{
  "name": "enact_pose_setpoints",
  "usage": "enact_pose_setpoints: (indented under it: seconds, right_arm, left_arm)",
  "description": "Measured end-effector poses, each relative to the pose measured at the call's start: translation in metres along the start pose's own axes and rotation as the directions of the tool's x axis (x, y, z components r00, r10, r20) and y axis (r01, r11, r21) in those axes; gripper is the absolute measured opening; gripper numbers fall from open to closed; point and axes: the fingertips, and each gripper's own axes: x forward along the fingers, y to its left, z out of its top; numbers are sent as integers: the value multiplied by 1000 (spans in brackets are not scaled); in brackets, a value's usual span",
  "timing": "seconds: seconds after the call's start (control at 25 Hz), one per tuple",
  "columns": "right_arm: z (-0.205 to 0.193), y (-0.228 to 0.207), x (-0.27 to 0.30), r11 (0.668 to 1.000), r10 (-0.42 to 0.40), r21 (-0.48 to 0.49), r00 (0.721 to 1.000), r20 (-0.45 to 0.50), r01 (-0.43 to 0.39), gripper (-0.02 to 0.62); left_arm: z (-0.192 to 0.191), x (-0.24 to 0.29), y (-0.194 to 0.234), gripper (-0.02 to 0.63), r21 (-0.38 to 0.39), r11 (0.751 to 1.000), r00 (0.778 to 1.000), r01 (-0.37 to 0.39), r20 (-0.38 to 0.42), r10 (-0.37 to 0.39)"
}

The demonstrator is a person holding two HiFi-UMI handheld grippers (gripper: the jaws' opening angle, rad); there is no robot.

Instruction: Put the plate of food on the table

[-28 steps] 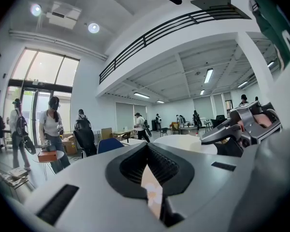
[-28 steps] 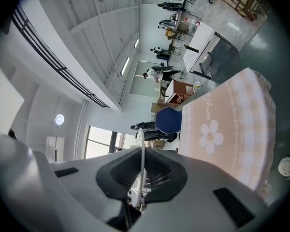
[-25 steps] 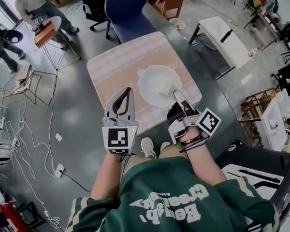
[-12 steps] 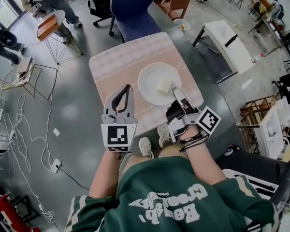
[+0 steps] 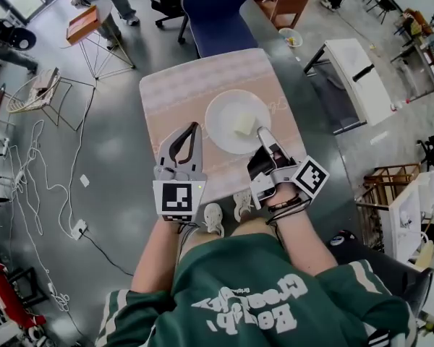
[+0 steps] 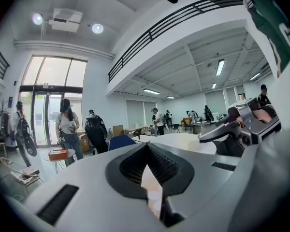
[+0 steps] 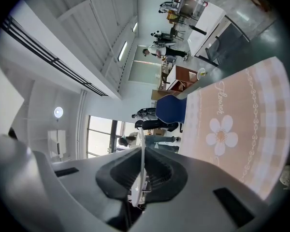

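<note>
A white plate [image 5: 228, 118] with a pale piece of food [image 5: 244, 126] hangs over the right half of the small table with a pink flowered cloth [image 5: 175, 92]. My right gripper [image 5: 262, 131] is shut on the plate's near rim. In the right gripper view the plate [image 7: 141, 170] shows edge-on as a thin white line between the jaws of that gripper [image 7: 141, 151]. My left gripper [image 5: 194, 127] hovers over the table's near left part, beside the plate, apart from it. Its jaws meet at the tip with nothing between them [image 6: 146, 148]. Whether the plate touches the cloth I cannot tell.
A blue chair [image 5: 217, 9] stands at the table's far side. To the right is a white bench [image 5: 358, 63], to the left a wire stool [image 5: 36, 96] and cables on the floor [image 5: 54, 194]. People stand at the back left near a small stand [image 5: 87, 20].
The person has stepped closer to the table. Both grippers and the plate have moved a little forward over the cloth. The right gripper's hold on the rim is unchanged.
</note>
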Motion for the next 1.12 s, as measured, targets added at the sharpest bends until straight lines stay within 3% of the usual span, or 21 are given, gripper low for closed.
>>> enact_pose_setpoints:
  seconds: [0.68,1.12]
  right_arm:
    - [42,-45,66,999,2,36,980,-201,6,25]
    - [45,-69,80,998,-19,50,971,-239,32,25]
  left_arm:
    - [-12,68,-2,9,18,988,986,-156,-52,157]
    - [-30,92,-1,9,26,986,982,-164,-86,166]
